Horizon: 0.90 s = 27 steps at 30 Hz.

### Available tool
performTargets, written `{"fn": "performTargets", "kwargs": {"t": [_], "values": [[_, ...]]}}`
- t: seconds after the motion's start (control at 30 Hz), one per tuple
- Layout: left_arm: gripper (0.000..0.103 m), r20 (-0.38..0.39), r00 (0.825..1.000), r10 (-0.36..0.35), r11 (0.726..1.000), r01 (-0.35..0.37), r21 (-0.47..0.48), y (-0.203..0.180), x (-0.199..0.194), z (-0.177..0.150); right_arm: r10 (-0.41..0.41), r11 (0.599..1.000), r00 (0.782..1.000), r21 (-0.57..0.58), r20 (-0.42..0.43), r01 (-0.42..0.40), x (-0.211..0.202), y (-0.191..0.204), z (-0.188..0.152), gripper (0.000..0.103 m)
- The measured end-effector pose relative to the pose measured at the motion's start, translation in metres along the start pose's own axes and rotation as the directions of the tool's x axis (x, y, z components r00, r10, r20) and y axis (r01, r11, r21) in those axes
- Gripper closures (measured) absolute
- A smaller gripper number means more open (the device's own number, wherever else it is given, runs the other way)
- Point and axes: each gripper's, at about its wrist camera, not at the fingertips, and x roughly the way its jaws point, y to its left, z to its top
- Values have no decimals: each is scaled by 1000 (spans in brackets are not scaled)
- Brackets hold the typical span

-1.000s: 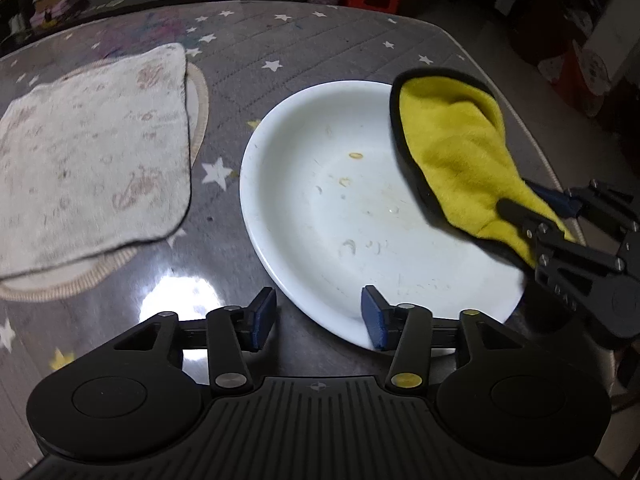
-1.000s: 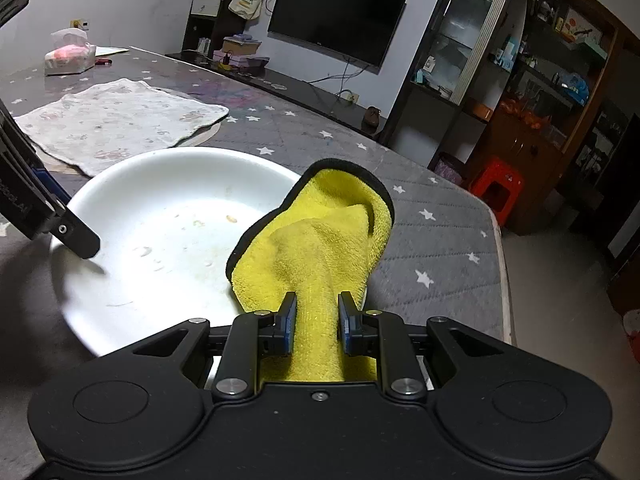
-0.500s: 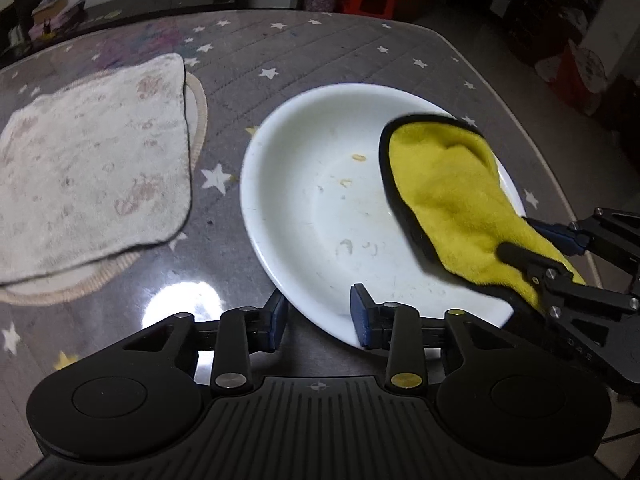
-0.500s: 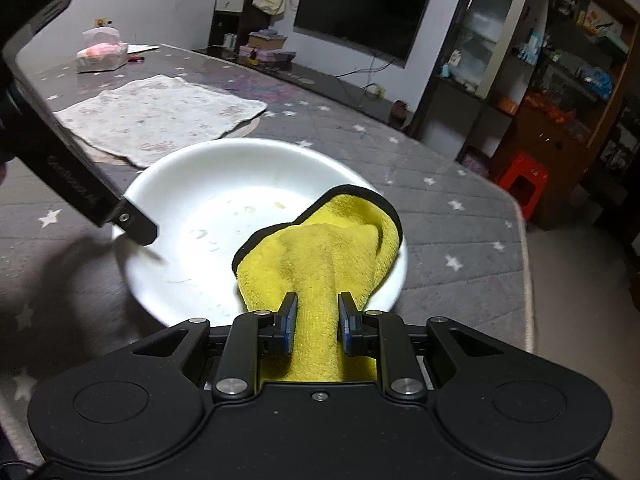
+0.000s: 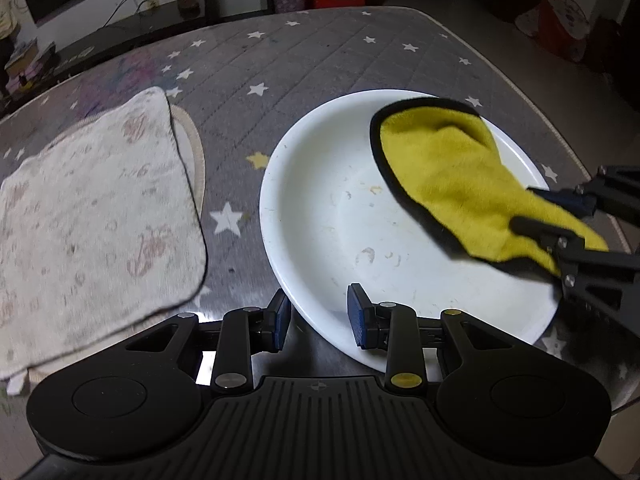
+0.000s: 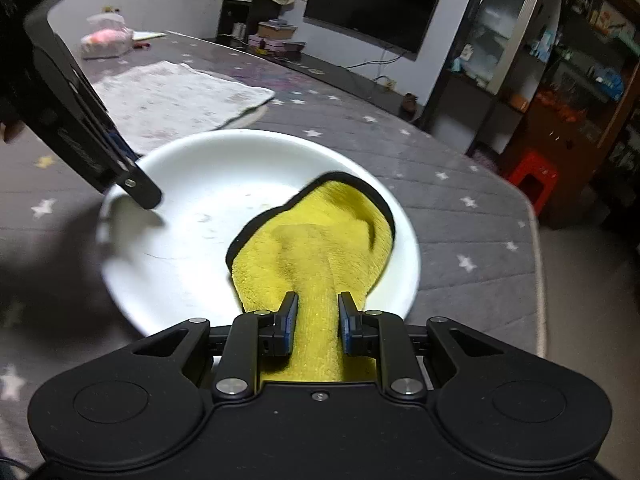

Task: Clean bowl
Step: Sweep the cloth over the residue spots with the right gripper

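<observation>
Your left view alone shows the towel [image 5: 92, 216] on its round mat, left of the bowl [image 5: 332, 216]. Your left gripper [image 5: 319, 317] has its jaws apart, straddling the bowl's near rim, one finger outside, one inside. The bowl sits near the table's [image 5: 320, 56] rounded right edge, with bare star-print surface beyond it. Its white inside carries small dried specks. Your right gripper [image 6: 318, 322] is clamped on the yellow cloth [image 6: 320, 240], which lies in the bowl's right half. Only the right view shows the TV [image 6: 372, 8] and shelves.
</observation>
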Motion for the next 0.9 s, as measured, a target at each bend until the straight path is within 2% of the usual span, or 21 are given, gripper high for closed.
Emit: {"fn": "performTargets", "kwargs": {"t": [0.37,0.67,0.73,0.8,0.9], "values": [[71,3,1000,1,1000,-1,-9,2,5,6,-51,999,999,-4,9,51,29,-8,7,82],[67,5,1000,-3,992,4,-129,1,-4,-6,-39,999,999,31,4,39,38,-12,10,81],[65,3,1000,-12,987,12,-158,0,-6,-10,-28,999,1000,41,-1,28,37,-12,9,81],[57,-3,999,-33,984,32,-175,-4,-7,-15,-19,999,1000,48,-7,20,36,-12,8,81],[55,5,999,-52,983,52,-177,-11,-10,-20,-7,999,1000,51,-14,8,32,-10,7,81]]}}
